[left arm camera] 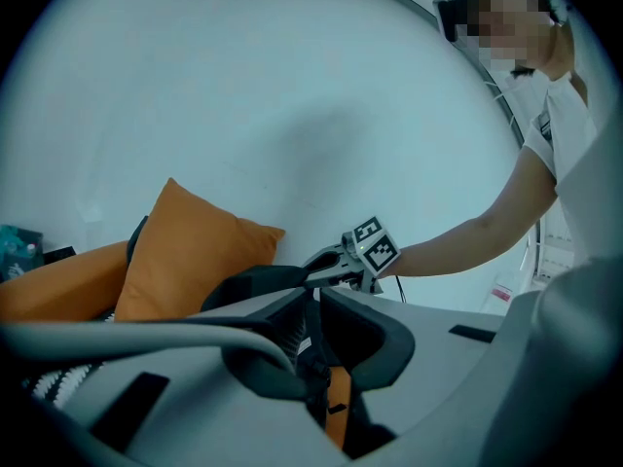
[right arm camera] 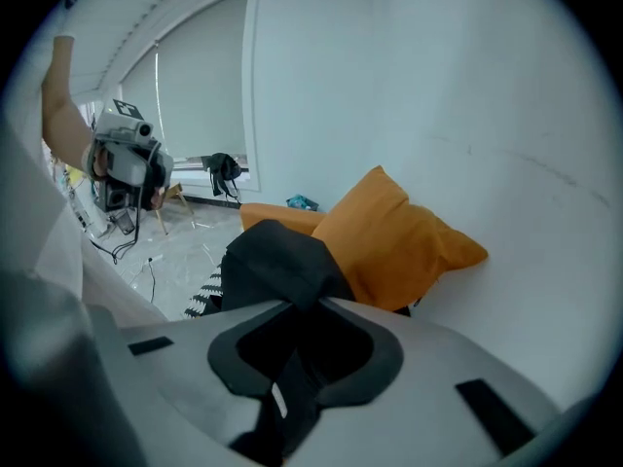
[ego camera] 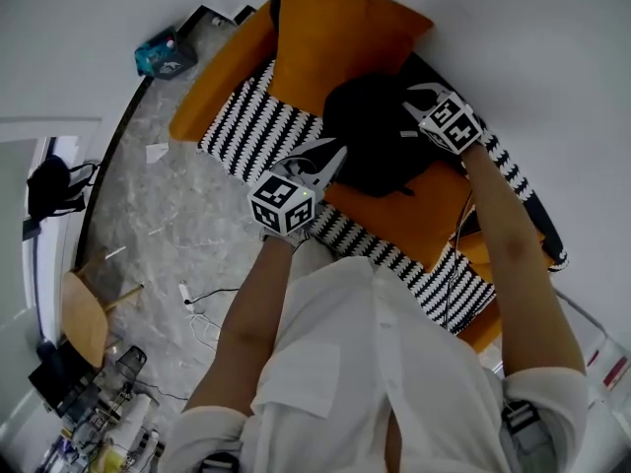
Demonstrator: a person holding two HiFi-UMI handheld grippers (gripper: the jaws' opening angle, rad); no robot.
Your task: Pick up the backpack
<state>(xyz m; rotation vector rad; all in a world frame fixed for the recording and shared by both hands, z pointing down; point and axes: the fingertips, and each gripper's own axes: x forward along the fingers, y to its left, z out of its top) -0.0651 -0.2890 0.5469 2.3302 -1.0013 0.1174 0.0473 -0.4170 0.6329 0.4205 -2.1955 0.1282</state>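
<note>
The black backpack [ego camera: 370,136] lies on the orange sofa [ego camera: 212,82], in front of an orange cushion [ego camera: 335,28]. My left gripper [ego camera: 333,156] reaches its near left side. In the left gripper view its jaws [left arm camera: 313,295] are shut on a black strap [left arm camera: 313,358] of the backpack [left arm camera: 248,285]. My right gripper [ego camera: 419,95] sits at the bag's far right top. In the right gripper view its jaws [right arm camera: 304,305] are pressed together on black fabric at the top of the backpack [right arm camera: 277,261], with a strap hanging down between them.
A black-and-white striped blanket [ego camera: 256,116] covers the sofa seat. The white wall stands close behind the cushion [right arm camera: 399,241]. Left of the sofa is a marble floor [ego camera: 168,205] with cables, a teal box [ego camera: 163,55] and a wooden chair [ego camera: 84,313].
</note>
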